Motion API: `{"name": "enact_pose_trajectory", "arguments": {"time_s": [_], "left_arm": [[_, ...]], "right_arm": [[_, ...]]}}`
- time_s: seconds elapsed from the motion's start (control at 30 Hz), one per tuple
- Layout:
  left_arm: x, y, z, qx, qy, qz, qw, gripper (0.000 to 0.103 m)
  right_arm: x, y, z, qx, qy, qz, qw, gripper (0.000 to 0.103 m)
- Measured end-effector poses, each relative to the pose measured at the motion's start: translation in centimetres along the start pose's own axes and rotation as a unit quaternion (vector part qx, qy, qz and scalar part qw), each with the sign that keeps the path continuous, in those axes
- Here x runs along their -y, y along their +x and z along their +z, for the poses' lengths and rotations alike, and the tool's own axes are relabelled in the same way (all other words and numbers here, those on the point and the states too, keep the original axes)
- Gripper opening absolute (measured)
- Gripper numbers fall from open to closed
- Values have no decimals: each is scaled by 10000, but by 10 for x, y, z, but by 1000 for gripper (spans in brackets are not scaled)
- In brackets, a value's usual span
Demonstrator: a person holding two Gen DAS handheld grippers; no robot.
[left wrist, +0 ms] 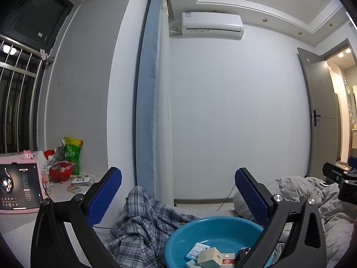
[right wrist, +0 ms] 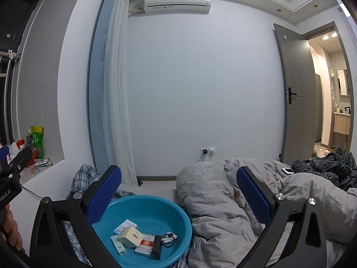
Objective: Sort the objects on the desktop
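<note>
Basin [right wrist: 178, 212] with small boxes [right wrist: 129, 236] and earbuds [right wrist: 169, 237] inside, both hand-held grippers [left wrist: 178, 192] [right wrist: 178, 189] wide apart, empty

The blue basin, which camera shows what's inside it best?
The right wrist view: the whole blue basin shows, with small boxes and white earbuds inside. The left wrist view cuts it off at the bottom edge, partly behind a finger.

White wall [right wrist: 200, 89] under an air conditioner [right wrist: 177, 0], grey door [right wrist: 296, 93] ajar (lit hallway beyond).
</note>
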State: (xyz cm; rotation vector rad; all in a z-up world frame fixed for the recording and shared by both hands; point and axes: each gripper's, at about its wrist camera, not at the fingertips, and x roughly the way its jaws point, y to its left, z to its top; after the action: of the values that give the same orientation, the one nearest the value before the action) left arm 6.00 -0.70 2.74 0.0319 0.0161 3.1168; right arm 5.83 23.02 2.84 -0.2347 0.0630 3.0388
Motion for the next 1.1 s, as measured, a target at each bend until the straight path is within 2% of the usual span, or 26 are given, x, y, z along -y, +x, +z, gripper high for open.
{"name": "enact_pose_trajectory", "arguments": {"time_s": [0.1,0.3,0.5,0.6,0.73,1.1], "left_arm": [[1,-5,0,133,37,-50,9999,103],[3,-8,1,159,80,-67,9998,103],[0,-4,2,22,-22,-136,9999,103],[0,2,1,-212,-54,-302,9993,103],[3,3,0,-230,16,-176,9996,103],[6,7,-1,-309,64,-167,9994,103]], "right_arm": [[-1,1,0,5,-15,0,10000,102],[-2,1,0,10,-22,4,10000,102],[-3,2,0,24,-20,0,10000,102],[-3,1,-1,11,-20,-2,10000,102],[-2,0,0,8,-23,6,10000,102],[-2,-1,2,-35,-49,-13,10000,102]]}}
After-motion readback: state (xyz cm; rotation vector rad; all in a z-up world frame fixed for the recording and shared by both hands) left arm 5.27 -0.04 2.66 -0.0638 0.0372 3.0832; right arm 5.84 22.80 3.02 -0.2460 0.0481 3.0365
